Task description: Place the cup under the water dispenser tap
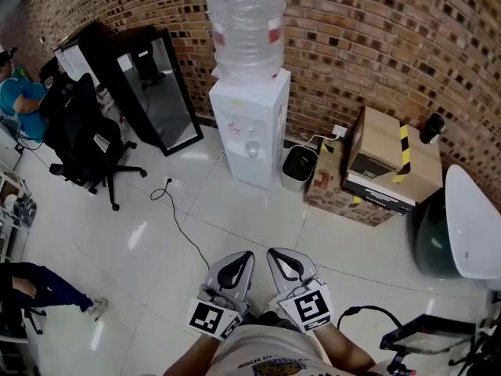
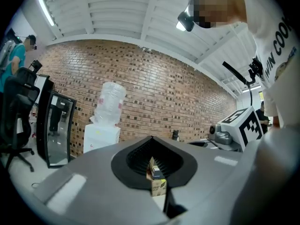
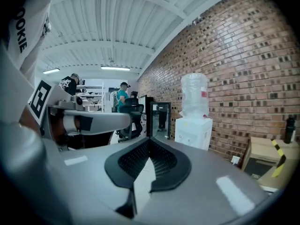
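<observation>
The left hand-held gripper [image 1: 239,266] and the right hand-held gripper [image 1: 286,266] sit side by side. Each has its jaws pressed together with nothing between them. Both point across the white floor [image 1: 235,218] toward the water dispenser [image 1: 249,131], which stands well ahead of them against the brick wall [image 1: 376,45] with a clear bottle [image 1: 244,26] on top. A pale round shape [image 1: 252,149] sits in its tap recess; I cannot tell whether that is the cup. Ahead and to the right of the right hand-held gripper are a small bin [image 1: 298,167] and cardboard boxes [image 1: 383,163].
</observation>
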{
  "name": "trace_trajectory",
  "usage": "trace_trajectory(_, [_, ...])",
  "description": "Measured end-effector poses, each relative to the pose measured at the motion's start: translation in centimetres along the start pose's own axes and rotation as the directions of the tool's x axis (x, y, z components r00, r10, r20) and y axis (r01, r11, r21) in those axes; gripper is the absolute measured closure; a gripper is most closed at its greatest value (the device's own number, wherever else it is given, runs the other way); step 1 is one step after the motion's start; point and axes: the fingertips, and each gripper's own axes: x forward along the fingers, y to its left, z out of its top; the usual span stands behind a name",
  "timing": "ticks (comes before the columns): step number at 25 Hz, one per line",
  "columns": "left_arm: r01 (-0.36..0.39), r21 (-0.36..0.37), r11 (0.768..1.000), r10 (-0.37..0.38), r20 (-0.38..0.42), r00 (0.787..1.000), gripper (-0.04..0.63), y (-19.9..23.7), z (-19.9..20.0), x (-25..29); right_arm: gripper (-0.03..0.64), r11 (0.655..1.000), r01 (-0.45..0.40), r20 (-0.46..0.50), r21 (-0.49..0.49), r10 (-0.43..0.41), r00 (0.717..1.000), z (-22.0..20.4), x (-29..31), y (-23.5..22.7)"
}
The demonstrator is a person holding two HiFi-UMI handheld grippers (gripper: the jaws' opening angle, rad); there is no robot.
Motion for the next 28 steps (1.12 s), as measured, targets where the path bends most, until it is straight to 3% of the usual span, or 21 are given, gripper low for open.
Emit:
trace_trajectory(12, [0.003, -0.001, 1.0, -0.003, 0.027, 1.0, 0.595, 1.4, 1.1, -2.5, 0.611, 1.0, -0.007, -0.005, -0.018, 0.007, 1.0, 1.0, 0.8, 3.3])
trace_trajectory(28, [0.024, -0.009, 1.0, -0.024, 0.051, 0.998, 0.595, 2.8, 1.6, -3.0, 0.611, 0.999, 0.008, -0.016, -0.035, -0.008, 1.0, 1.2, 2.0, 4.2])
